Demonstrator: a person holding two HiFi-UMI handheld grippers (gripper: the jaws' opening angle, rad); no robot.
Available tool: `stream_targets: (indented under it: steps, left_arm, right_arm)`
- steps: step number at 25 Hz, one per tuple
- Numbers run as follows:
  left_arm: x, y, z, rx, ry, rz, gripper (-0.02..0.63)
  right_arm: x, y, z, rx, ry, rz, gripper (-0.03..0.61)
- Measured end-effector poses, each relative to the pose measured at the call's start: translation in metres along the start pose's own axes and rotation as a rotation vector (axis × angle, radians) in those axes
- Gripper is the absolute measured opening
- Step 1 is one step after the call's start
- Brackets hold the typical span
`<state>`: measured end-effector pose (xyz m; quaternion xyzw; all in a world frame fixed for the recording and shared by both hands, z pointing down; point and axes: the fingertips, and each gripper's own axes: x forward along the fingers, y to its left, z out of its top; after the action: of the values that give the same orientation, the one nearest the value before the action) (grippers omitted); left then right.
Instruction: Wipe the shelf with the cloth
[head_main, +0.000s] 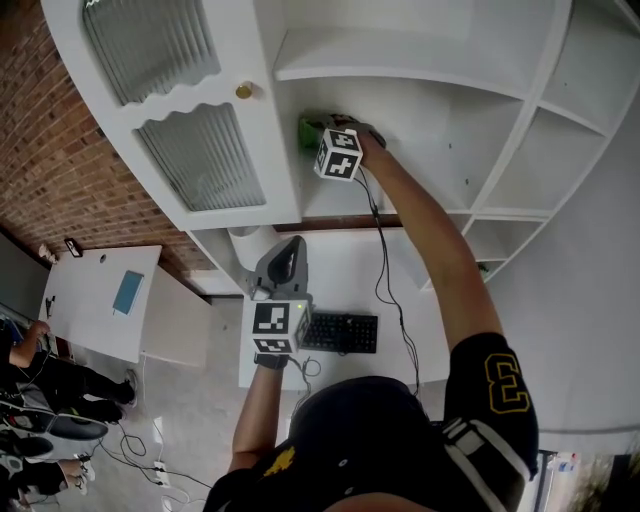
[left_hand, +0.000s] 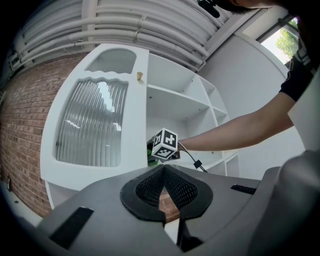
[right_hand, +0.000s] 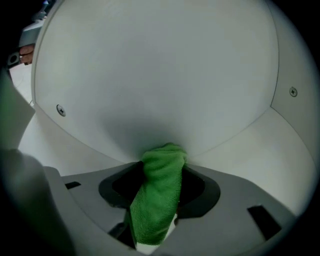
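A green cloth (head_main: 306, 133) is pressed into the left back corner of a white cabinet shelf (head_main: 335, 200). My right gripper (head_main: 322, 131) is shut on it, reaching into the compartment at arm's length. In the right gripper view the cloth (right_hand: 159, 200) hangs bunched between the jaws of the right gripper (right_hand: 161, 175), its tip against the white back wall (right_hand: 150, 75). My left gripper (head_main: 285, 262) hangs low in front of the cabinet, shut and holding nothing. In its own view the left gripper (left_hand: 164, 202) points at the cabinet, with the cloth (left_hand: 149, 150) just visible.
The cabinet door (head_main: 200, 150) with ribbed glass and a brass knob (head_main: 244, 91) stands open to the left of the compartment. Below lie a white desk (head_main: 340, 265) with a black keyboard (head_main: 340, 332) and a dangling cable (head_main: 385, 260). People stand at the lower left (head_main: 40, 400).
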<state>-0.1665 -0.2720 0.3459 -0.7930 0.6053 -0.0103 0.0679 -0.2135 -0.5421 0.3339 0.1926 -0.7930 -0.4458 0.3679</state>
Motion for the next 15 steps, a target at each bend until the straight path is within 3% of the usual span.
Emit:
stream_targets:
  steps: [4,10,15]
  left_arm:
    - [0.003,0.003,-0.001,-0.002,0.004,-0.003,0.017]
    - [0.006,0.004,-0.007,-0.004,0.016,-0.016,0.017]
    - [0.012,0.007,-0.011,-0.007,0.025,-0.021,0.017]
  right_arm:
    - [0.008,-0.002,-0.002,0.042,0.006,0.020,0.147]
    - [0.026,0.009,-0.013,0.074,0.056,0.073,0.129]
    - [0.032,0.012,-0.019,0.098,0.049,0.052,0.114]
